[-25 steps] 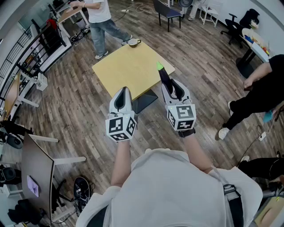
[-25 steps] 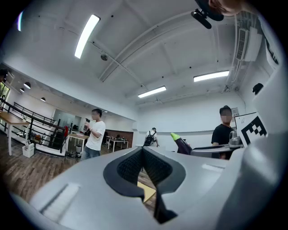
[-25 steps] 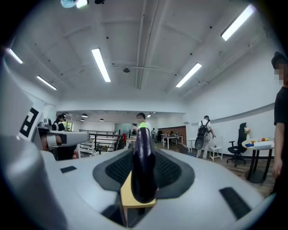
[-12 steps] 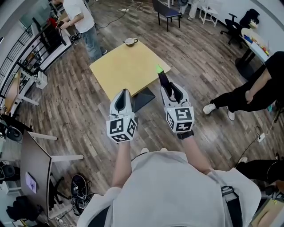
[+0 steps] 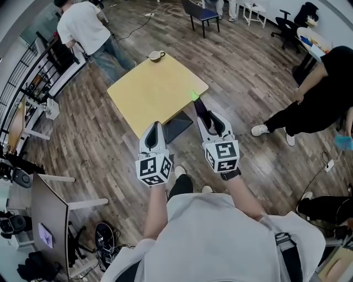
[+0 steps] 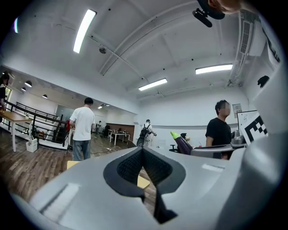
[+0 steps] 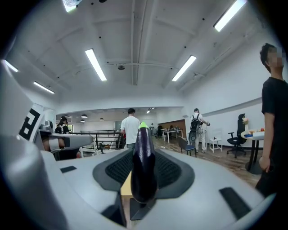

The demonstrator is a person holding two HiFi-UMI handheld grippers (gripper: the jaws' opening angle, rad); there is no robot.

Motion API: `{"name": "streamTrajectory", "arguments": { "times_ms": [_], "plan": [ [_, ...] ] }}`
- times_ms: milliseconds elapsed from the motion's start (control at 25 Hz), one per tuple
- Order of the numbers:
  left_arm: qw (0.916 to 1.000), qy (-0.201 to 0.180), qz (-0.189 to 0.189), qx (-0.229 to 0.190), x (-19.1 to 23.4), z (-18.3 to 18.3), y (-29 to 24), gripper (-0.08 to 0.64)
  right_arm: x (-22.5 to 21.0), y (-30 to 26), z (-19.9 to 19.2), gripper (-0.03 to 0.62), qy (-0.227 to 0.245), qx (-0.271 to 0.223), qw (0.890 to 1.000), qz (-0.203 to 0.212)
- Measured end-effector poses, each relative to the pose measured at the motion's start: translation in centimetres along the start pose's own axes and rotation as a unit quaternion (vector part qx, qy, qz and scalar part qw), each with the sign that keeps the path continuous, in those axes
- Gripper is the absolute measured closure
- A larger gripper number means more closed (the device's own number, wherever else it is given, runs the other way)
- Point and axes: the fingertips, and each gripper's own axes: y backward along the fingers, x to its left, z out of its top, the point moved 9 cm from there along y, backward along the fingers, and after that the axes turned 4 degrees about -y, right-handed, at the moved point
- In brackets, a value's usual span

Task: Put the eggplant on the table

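My right gripper is shut on a dark purple eggplant with a green tip, which sticks out forward over the near right edge of the square yellow table. The right gripper view shows the eggplant clamped upright between the two pads. To its left my left gripper is shut with nothing in it, its jaws meeting at the tip, just short of the table's near corner. The eggplant shows to the right in the left gripper view.
A small bowl sits at the table's far corner. A person in a white shirt stands beyond the table at the left; another in black stands at the right. A chair is farther back. The floor is wood planks.
Both grippers have moved forward and a little down toward the table, the eggplant still held. The person in the white shirt has walked away to the far left.
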Motion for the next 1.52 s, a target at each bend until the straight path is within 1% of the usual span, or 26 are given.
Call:
{"name": "streamTrajectory", "arguments": {
  "times_ms": [80, 280, 400, 520, 680, 960, 1080, 1240, 1320, 1440, 1520],
  "plan": [
    [1.0000, 0.001, -0.002, 0.002, 0.8, -0.5, -1.2, 0.549, -0.1, -1.4, -0.4, 0.436, 0.000, 0.005, 1.000, -0.002],
    [1.0000, 0.007, -0.005, -0.002, 4.3, -1.0, -6.0, 0.549, -0.4, -7.4, -0.3, 0.437, 0.005, 0.010, 1.000, -0.002],
    [0.9998, 0.004, -0.003, -0.017, 6.6, 0.0, -9.0, 0.549, -0.4, -11.2, 1.1, 0.437, 0.022, 0.005, 1.000, 0.000],
    [0.9991, -0.003, 0.004, -0.041, 10.2, 1.7, -11.3, 0.549, 0.7, -15.2, 3.0, 0.437, 0.035, -0.010, 0.999, -0.004],
    [0.9987, 0.002, 0.010, -0.051, 14.3, 2.7, -14.1, 0.549, 2.3, -19.8, 4.5, 0.437, 0.045, -0.018, 0.999, -0.003],
    [0.9992, -0.001, 0.001, -0.039, 18.4, 1.2, -17.5, 0.549, 4.3, -25.6, 2.8, 0.437, 0.044, 0.008, 0.999, 0.001],
    [0.9994, 0.001, 0.008, -0.032, 20.5, 0.7, -18.8, 0.549, 4.2, -28.0, 2.3, 0.437, 0.038, 0.018, 0.999, -0.008],
    [0.9998, 0.002, 0.016, -0.013, 22.8, -0.2, -21.0, 0.549, 3.5, -31.0, 1.9, 0.437, 0.035, 0.032, 0.999, -0.013],
    [0.9997, 0.013, 0.020, 0.001, 23.9, -1.5, -22.1, 0.549, 3.3, -32.4, 1.2, 0.439, 0.035, 0.043, 0.998, -0.012],
    [0.9988, 0.040, 0.022, 0.018, 24.9, -2.9, -24.0, 0.549, 2.5, -34.6, -0.1, 0.439, 0.029, 0.065, 0.997, -0.006],
    [0.9985, 0.043, 0.023, 0.023, 25.3, -3.4, -25.6, 0.549, 1.4, -36.4, -1.0, 0.439, 0.020, 0.079, 0.997, -0.005]
  ]
}}
